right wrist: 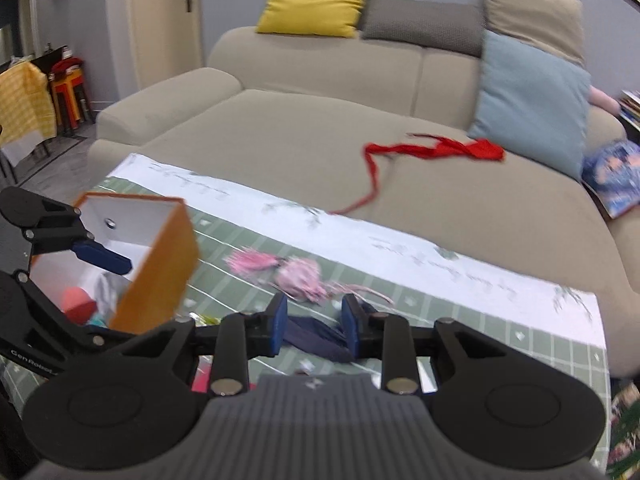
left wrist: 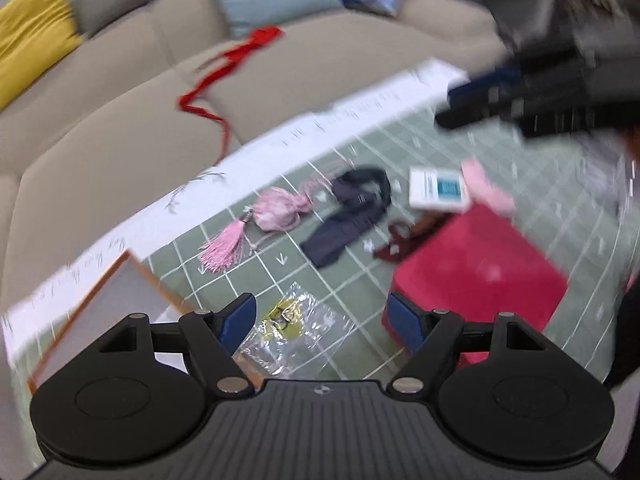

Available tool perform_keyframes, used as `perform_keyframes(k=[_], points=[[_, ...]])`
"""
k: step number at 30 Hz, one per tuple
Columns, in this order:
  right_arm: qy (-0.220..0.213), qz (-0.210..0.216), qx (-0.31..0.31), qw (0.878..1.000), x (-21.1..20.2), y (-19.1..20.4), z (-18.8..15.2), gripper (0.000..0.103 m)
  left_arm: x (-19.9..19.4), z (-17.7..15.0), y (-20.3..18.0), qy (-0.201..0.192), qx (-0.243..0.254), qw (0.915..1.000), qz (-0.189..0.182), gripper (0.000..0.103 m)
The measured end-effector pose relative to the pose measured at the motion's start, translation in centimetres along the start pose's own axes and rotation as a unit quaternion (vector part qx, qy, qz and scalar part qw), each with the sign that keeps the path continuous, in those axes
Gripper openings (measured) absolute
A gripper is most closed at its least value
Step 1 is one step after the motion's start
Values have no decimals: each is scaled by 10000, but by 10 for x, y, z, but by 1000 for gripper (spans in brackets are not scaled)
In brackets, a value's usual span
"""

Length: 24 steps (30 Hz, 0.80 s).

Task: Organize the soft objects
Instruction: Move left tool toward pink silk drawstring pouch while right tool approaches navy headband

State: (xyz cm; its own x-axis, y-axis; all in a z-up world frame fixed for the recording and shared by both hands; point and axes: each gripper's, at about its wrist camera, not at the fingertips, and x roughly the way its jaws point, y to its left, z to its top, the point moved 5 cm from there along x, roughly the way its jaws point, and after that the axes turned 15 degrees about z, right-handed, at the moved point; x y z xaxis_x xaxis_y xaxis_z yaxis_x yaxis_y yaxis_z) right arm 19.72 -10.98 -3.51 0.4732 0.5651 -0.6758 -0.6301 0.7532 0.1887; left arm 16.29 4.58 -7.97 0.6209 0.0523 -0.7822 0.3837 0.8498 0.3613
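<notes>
Right gripper (right wrist: 314, 330) hangs half open and empty above the navy cloth (right wrist: 316, 338) at lower centre, left gripper (left wrist: 322, 320) wide open, so drop straight and pinch the fold.

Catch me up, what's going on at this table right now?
A person with two handheld grippers is sorting soft items on a green grid mat beside a sofa. The right gripper is open, poised above the dark navy cloth. The left gripper is open and empty, above a clear plastic bag. The pink tassel pouch lies untouched; the orange box already holds some items.
</notes>
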Motion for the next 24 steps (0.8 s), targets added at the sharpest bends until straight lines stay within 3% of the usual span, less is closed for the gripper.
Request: perform_keyframes(k=[5,7,11,17,24], points=[[129,-43,178,9997,-6,-34,-23,37,26,-2,-23,390,1100,9931,-141,88],[289,23,191,9994,-3,-46,-31,49,36,-2,-29,492,1428,9883,-218,88],[532,-33,164,9984,5,-66,-45,55,51,-1,-33,501,2008,9779,-291,88],[695,-113,422,9966,20,-104,-59,56,83,-4,-27,828,2257,9698,-404,88],[941,11,380,9948,63,-114,-55,56,120,9,-24,892,2115,9722,-470,88]])
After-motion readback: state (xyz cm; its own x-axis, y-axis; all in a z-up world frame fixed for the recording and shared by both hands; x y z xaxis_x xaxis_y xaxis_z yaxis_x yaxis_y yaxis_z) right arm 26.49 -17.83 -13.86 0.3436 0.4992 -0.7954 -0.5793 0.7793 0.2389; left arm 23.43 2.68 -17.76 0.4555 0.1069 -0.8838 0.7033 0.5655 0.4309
